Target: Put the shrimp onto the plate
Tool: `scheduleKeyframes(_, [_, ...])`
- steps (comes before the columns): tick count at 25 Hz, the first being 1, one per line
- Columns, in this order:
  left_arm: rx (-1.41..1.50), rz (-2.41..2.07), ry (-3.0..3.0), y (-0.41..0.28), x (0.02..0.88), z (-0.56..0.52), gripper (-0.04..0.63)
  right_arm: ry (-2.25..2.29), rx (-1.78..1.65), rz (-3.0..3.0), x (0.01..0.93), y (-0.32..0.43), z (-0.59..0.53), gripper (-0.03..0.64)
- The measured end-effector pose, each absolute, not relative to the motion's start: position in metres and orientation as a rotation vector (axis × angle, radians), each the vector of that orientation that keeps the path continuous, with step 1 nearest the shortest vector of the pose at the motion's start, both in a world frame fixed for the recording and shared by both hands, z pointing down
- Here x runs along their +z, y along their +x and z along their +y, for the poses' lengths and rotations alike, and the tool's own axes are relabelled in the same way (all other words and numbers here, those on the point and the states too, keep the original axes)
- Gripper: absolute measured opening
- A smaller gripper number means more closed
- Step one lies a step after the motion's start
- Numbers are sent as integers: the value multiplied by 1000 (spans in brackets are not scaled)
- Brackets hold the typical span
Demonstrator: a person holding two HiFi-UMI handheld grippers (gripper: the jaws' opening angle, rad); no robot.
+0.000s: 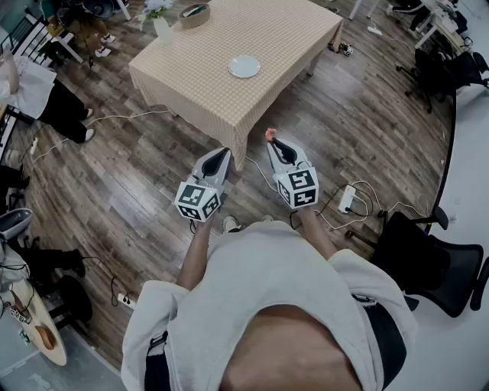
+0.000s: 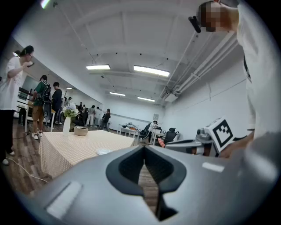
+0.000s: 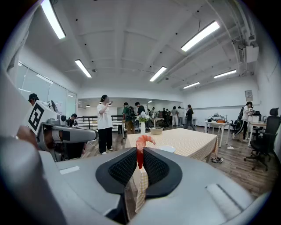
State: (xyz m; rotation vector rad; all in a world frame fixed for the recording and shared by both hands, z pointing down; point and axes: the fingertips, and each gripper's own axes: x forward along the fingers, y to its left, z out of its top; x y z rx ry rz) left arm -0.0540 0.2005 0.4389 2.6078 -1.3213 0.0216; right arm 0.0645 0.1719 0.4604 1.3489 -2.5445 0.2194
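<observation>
Wood-plank floor (image 1: 367,114), large open room. Checked-cloth table (image 1: 275,34) in upper centre of head view, near corner aimed down at both grippers. White plate (image 1: 244,66) alone mid-table, well in from every edge, bare cloth all round. Vase (image 1: 162,28) and bowl (image 1: 194,14) at table's upper-left edge. Right gripper (image 1: 273,142) just off the near corner, over floor, jaws clamped on shrimp (image 3: 139,154), curled end standing above the pads. Left gripper (image 1: 222,156) close beside it, jaws together, nothing between. Open floor right of table. Cables and power strip (image 1: 346,198) lower right, dark office chair (image 1: 435,260) beyond. People (image 1: 46,92) upper left, seemingly clear of the table edge, though hard to judge.
</observation>
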Motion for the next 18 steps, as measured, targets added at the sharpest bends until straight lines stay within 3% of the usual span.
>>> scheduleKeyframes(18, [49, -1356, 2609, -24, 446, 211, 9, 1330, 265, -2616, 470, 92, 182, 48])
